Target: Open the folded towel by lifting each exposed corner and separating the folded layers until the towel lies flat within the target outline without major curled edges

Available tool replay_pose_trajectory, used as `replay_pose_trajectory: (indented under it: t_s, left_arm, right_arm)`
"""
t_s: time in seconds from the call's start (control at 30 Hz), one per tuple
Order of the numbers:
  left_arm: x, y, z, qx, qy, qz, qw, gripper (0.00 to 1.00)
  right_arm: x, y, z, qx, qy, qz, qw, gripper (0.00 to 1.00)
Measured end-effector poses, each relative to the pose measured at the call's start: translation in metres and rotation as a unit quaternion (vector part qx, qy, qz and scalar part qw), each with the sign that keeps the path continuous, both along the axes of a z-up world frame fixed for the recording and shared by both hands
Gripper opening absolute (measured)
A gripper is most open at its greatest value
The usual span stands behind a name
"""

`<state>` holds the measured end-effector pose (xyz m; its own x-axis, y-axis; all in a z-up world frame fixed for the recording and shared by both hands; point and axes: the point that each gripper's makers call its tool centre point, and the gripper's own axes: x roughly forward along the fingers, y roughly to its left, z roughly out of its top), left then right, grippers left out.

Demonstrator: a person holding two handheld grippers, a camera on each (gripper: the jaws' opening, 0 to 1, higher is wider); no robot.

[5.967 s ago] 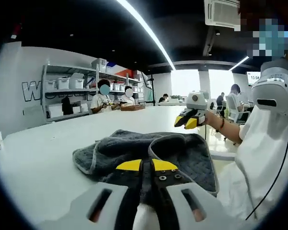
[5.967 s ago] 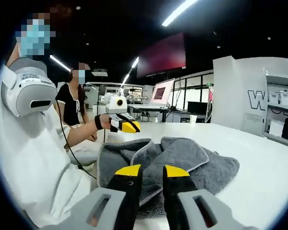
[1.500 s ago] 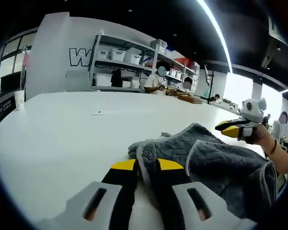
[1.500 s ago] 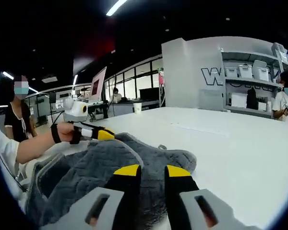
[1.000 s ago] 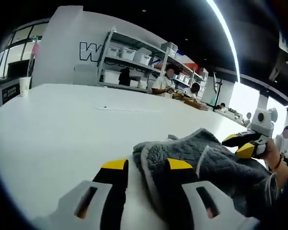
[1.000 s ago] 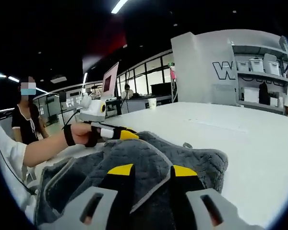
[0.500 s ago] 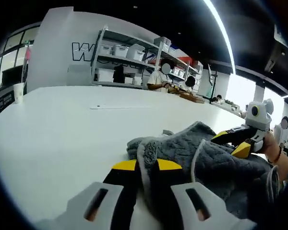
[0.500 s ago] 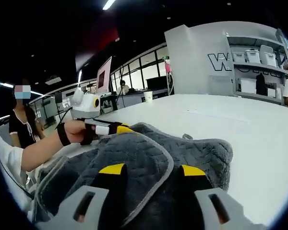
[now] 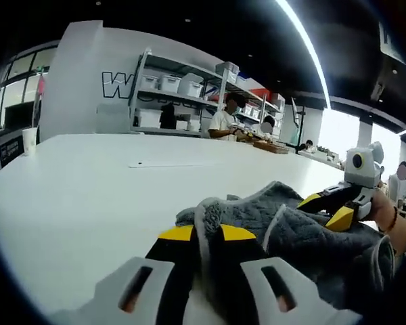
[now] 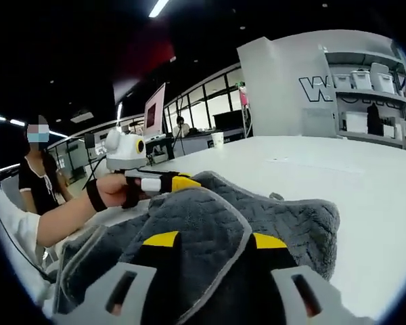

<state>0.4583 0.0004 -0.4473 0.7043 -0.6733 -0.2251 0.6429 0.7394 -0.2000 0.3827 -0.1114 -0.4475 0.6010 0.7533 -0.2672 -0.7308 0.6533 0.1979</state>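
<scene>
A grey towel (image 9: 257, 206) with a pale hem lies crumpled and folded on the white table (image 9: 88, 176). My left gripper (image 9: 208, 233) is shut on a hemmed edge at the towel's near end. In the right gripper view the left gripper (image 10: 179, 183) sits in a hand at the towel's (image 10: 284, 213) far left side. My right gripper (image 10: 215, 240) stands open, its yellow-tipped jaws wide apart with a raised fold between them. The left gripper view has the right gripper (image 9: 330, 208) open at the towel's right side.
Shelves with white bins (image 9: 169, 84) and people working (image 9: 223, 122) stand beyond the table's far end. A paper cup (image 9: 28, 139) sits at the far left. A seated person (image 10: 37, 176) and a monitor (image 10: 154, 105) are to the left. Bare table (image 10: 365, 183) spreads right of the towel.
My left jaws closed from wide apart onto the towel's hemmed edge. My right jaws spread wider and pushed in over a raised fold.
</scene>
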Motion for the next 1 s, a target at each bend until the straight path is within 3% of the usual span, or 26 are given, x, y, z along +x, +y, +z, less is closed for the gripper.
replay_pose_trajectory:
  t_s: [0.1, 0.2, 0.3, 0.33, 0.47, 0.77, 0.87, 1.0]
  left_arm:
    - [0.000, -0.001, 0.001, -0.001, -0.008, -0.001, 1.0000, 0.13]
    - [0.002, 0.002, 0.001, -0.006, -0.012, 0.009, 0.9999, 0.16]
    - [0.002, 0.003, 0.006, -0.019, -0.017, 0.007, 0.9997, 0.11]
    - [0.002, 0.003, 0.007, -0.018, -0.020, 0.006, 0.9996, 0.09]
    - [0.000, -0.001, 0.010, -0.034, -0.019, -0.003, 0.9992, 0.05]
    - [-0.005, -0.005, 0.009, -0.040, -0.018, -0.015, 0.9989, 0.02]
    - [-0.005, -0.005, 0.008, -0.038, -0.016, -0.016, 0.9990, 0.03]
    - [-0.004, -0.007, 0.008, -0.043, -0.015, -0.026, 0.9986, 0.03]
  right_arm:
    - [-0.002, 0.003, 0.005, 0.031, 0.010, 0.006, 0.9995, 0.36]
    - [0.000, 0.002, 0.006, 0.034, 0.009, 0.004, 0.9994, 0.31]
    - [0.002, -0.003, 0.000, 0.014, 0.012, -0.012, 0.9998, 0.27]
    - [0.002, -0.006, -0.006, -0.014, 0.014, -0.015, 0.9997, 0.27]
    - [0.004, -0.009, -0.010, -0.018, 0.022, -0.028, 0.9992, 0.24]
    - [0.017, -0.017, -0.011, 0.000, 0.052, -0.062, 0.9967, 0.17]
    - [0.019, -0.012, -0.013, 0.024, 0.080, -0.065, 0.9943, 0.16]
    - [0.022, -0.005, -0.014, 0.026, 0.076, -0.060, 0.9949, 0.13]
